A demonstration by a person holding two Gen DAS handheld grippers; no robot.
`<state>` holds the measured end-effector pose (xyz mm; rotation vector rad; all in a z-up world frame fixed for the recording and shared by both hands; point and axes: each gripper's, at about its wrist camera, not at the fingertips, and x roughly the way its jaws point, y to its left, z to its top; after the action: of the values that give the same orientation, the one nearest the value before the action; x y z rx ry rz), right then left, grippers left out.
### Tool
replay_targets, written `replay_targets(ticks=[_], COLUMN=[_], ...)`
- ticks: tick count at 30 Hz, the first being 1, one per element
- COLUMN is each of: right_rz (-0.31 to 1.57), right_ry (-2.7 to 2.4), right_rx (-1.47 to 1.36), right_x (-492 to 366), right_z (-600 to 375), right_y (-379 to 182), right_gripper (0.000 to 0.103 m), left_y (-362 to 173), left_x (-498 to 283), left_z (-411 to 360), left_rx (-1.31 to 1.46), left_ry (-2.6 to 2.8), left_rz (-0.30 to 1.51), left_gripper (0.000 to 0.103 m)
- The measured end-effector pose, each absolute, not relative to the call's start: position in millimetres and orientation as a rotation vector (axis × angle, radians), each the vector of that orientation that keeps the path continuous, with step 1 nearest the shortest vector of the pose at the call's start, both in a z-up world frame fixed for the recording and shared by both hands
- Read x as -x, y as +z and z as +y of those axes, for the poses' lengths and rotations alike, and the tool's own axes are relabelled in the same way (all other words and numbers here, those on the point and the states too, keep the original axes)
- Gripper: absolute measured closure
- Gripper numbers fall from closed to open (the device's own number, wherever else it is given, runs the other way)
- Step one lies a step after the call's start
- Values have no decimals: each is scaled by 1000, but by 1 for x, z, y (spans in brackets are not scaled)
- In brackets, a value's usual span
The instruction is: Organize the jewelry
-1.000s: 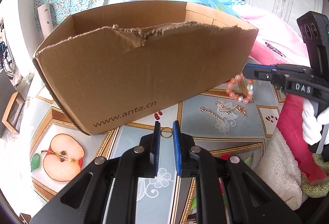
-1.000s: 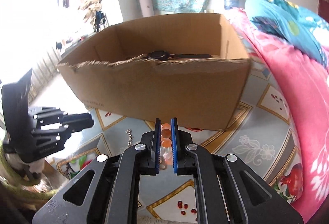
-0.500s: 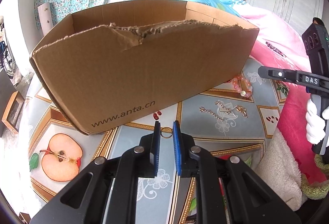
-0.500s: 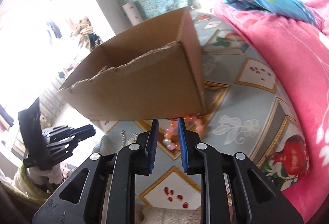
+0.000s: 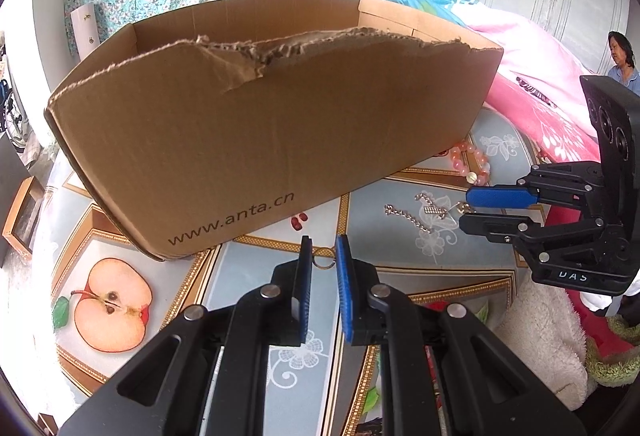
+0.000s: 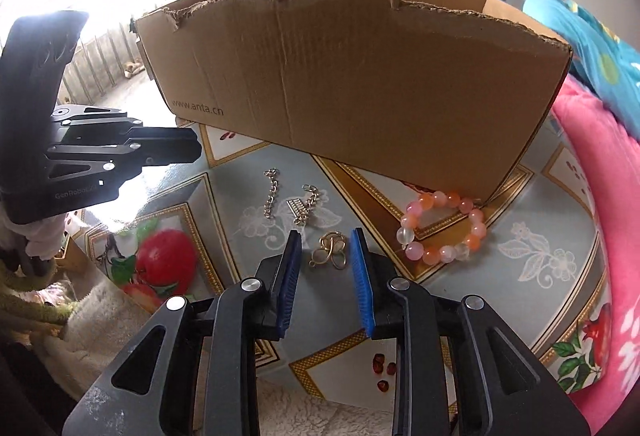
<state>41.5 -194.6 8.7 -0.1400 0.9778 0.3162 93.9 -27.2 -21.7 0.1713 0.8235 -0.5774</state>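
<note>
Right tongs, jaws just opening, straddle a gold clasp without gripping it. Left tongs stand slightly parted, empty, before the cardboard box. Bead bracelet lies at the box's corner.

Fruit-print tablecloth; on it: cardboard box; bead bracelet; chain; gold ring.

1. Left gripper: pointed steeply down, jaws a narrow gap apart, nothing between the blue pads.
2. Right gripper: pointed steeply down, jaws just been opening, now parted wider than the left's, pads pressing on nothing.
3. Seen from the left wrist view, right gripper lying sideways at far right, one finger above the other.
</note>
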Motion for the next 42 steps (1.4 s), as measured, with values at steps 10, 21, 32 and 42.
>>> replay_targets(ticks=[10, 21, 32, 42], right_rz=[991, 961, 960, 978], right_ry=[287, 280, 261, 239], right_rx=[117, 72, 127, 91], right_x=[-42, -25, -15, -15], right_z=[-198, -211, -199, -204], right_y=[11, 25, 11, 16], right_gripper=[88, 102, 79, 99], left_y=[-22, -11, -7, -6], left_x=[-96, -84, -76, -76], left_z=[-26, -25, -29, -28], left_rx=[-165, -178, -188, -186], left_ry=[-580, -571, -564, -566], left_rz=[821, 792, 785, 785], left_gripper=[91, 91, 91, 91])
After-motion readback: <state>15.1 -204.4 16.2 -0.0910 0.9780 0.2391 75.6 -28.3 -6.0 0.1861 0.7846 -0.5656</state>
